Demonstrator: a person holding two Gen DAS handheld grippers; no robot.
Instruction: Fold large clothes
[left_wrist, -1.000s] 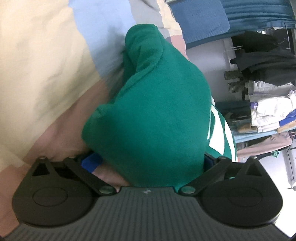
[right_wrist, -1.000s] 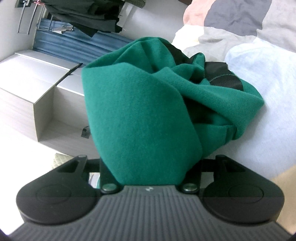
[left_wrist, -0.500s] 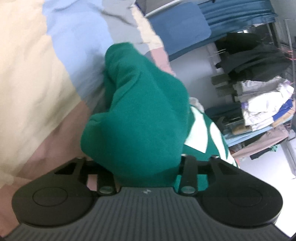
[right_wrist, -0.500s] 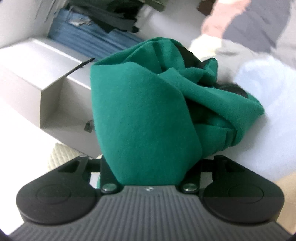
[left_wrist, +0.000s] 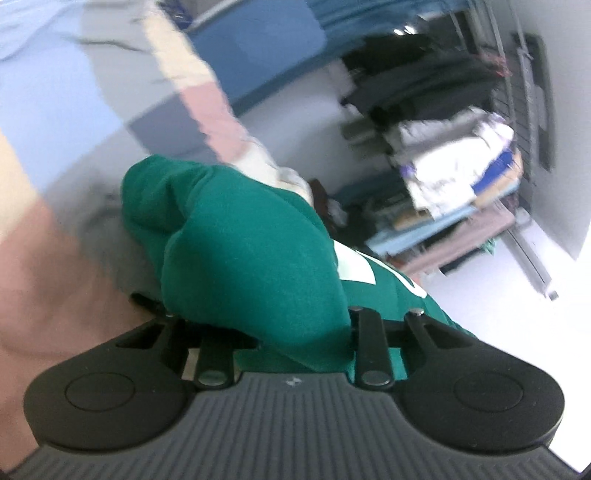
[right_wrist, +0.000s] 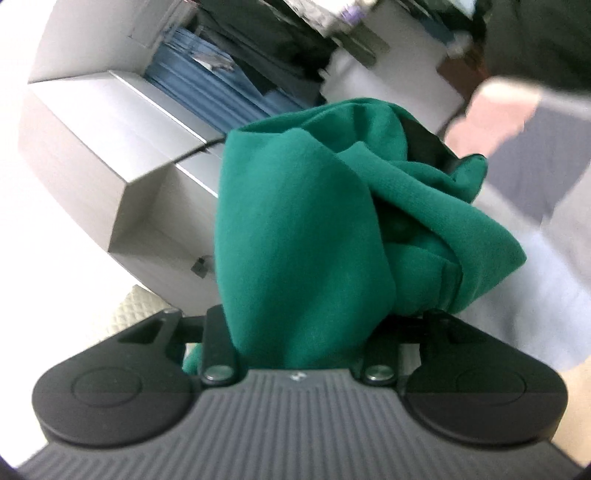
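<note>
A large green sweatshirt (left_wrist: 243, 258) with white print fills the middle of the left wrist view. My left gripper (left_wrist: 258, 310) is shut on a bunch of its fabric, which hides the fingertips. In the right wrist view the same green sweatshirt (right_wrist: 303, 251) bulges up between the fingers, with a black patch showing near its top. My right gripper (right_wrist: 306, 321) is shut on that bunch. Both bunches are held up above the patchwork bedcover (left_wrist: 55, 110).
The bedcover (right_wrist: 546, 184) has pink, grey, pale blue and cream patches. A rack with stacked clothes (left_wrist: 450, 177) stands by the wall. A white cabinet (right_wrist: 110, 166) and blue curtain (right_wrist: 207, 81) lie behind the right gripper. Both views are motion-blurred.
Both grippers have lifted and swung with the sweatshirt. The bedcover has dropped away in both views and more of the room shows. The left jaws closed on the fabric.
</note>
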